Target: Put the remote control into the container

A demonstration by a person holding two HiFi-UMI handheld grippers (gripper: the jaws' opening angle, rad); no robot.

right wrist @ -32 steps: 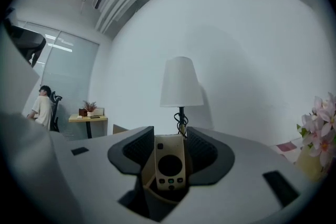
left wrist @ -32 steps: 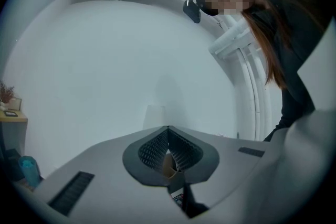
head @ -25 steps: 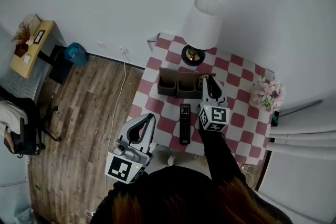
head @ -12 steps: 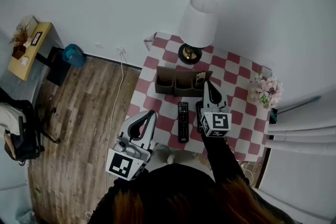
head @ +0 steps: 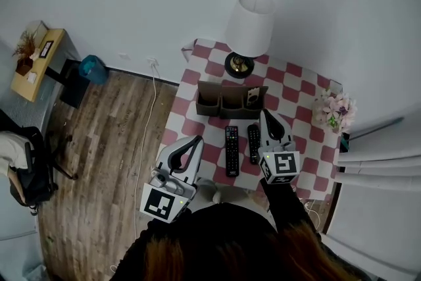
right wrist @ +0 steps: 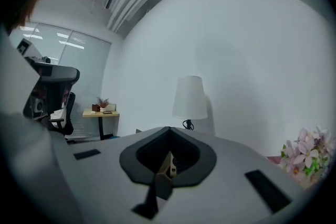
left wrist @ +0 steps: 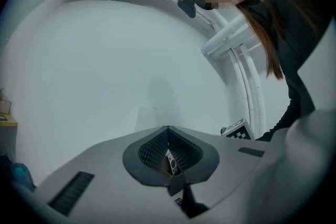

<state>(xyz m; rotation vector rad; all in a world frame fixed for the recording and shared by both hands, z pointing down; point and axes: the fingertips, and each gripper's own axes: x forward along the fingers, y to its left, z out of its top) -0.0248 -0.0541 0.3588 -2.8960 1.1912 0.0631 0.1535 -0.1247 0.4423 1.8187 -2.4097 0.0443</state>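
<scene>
The lamp shade point(head: 250, 22) is covering the lamp's stem, leaving only the base point(head: 239, 66) showing. A pale item point(head: 252, 97) is standing in the container's point(head: 230, 112) right compartment, too small to name (white against brown, nothing more). The person's hair point(head: 230, 253) is hiding the table's point(head: 299, 85) near edge. The office chair point(head: 20, 171) is running off the left edge. The left gripper point(left wrist: 168, 134) and right gripper point(right wrist: 169, 134) are blocking most of the table in their own views, where the flowers point(right wrist: 308, 157) are getting clipped at the right.
</scene>
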